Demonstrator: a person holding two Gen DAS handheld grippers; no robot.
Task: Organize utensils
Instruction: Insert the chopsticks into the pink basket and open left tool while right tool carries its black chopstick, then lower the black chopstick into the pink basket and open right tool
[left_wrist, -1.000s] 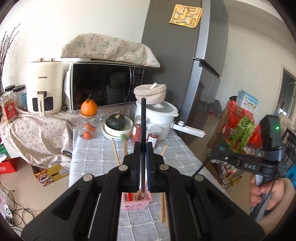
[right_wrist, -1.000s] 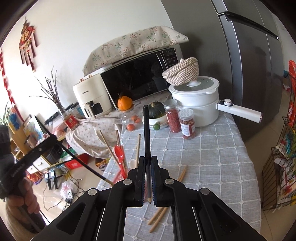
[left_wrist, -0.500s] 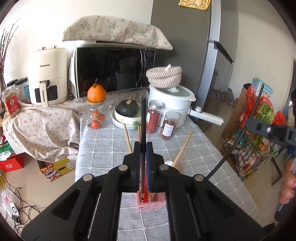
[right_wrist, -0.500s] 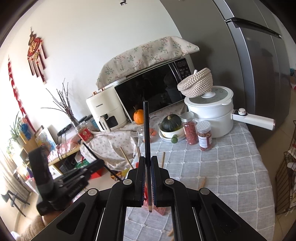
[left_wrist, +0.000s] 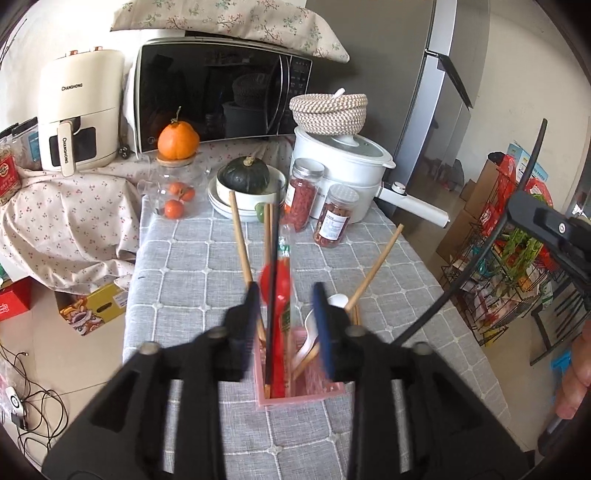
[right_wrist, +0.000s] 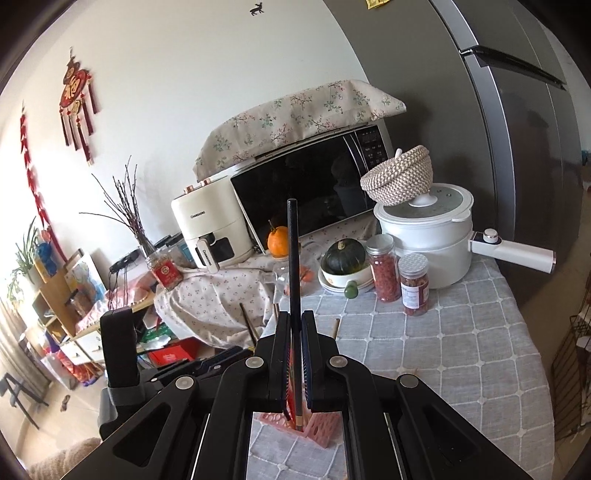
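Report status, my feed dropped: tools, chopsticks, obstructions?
Left tool opening, black chopstick dropped into pink holder. Right tool shut on another. Nothing blocking.

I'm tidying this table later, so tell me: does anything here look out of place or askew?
Only small things: a woven basket sits tilted on the white cooker's lid, and a floral cloth is draped over the microwave.

Left gripper (left_wrist: 286, 325) angling down, jaws opening; right gripper (right_wrist: 294, 354) staying clamped shut, angled slightly down.
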